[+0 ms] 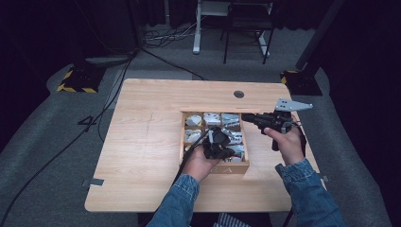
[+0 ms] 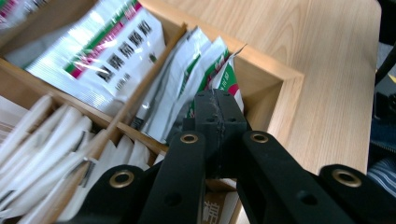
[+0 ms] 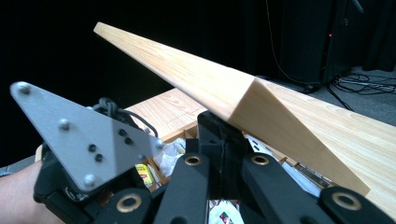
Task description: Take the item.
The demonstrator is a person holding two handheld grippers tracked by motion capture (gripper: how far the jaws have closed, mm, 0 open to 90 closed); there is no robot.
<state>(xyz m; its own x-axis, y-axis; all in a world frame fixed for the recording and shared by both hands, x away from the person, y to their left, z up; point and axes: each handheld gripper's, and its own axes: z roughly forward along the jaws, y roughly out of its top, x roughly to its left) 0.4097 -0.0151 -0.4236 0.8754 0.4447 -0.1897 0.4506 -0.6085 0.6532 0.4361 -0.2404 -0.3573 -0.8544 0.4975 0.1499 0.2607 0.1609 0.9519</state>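
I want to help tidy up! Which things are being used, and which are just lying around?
Being used: left claw, sachet, wooden box, right claw, box lid.
Just lying about: floor cables, chair.

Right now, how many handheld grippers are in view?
2. The left gripper is over the wooden box, jaws shut among the sachets; the right gripper is at the box's right edge, jaws shut on a wooden panel.

The left gripper (image 1: 218, 142) reaches down into the compartmented wooden box (image 1: 184, 137) of white sachets (image 1: 212, 119). The right gripper (image 1: 257, 118) holds the box's raised lid (image 1: 213, 110) at the far edge.
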